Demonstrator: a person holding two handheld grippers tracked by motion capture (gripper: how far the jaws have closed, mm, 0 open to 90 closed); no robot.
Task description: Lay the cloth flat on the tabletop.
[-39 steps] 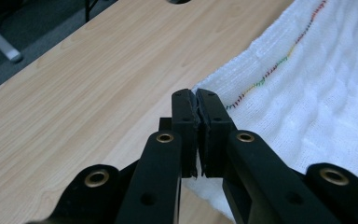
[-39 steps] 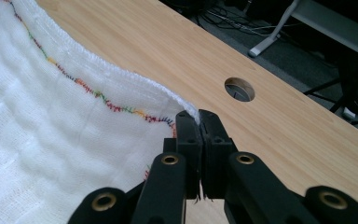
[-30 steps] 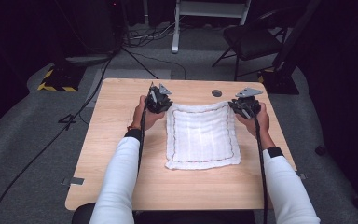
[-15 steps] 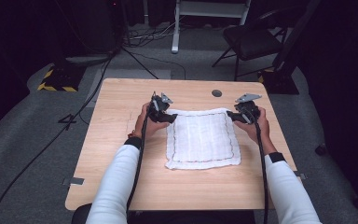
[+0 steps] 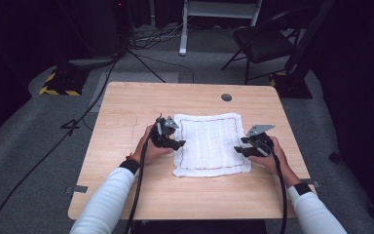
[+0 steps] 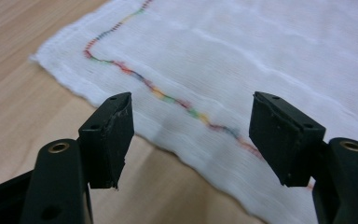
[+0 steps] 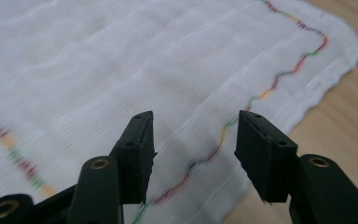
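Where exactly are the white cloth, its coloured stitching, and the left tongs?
white cloth (image 5: 209, 144), high view, on its plain middle.
coloured stitching (image 6: 168, 99), left gripper view, on the wavy line near the cloth's edge.
left tongs (image 6: 191, 135), left gripper view, midway between the open black tips.

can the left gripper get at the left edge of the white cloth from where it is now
Probably yes. The left gripper sits right at the white cloth's left edge, jaws open and just been opening, nothing between them. In the left gripper view the stitched hem lies flat just ahead on the wooden table, unobstructed.
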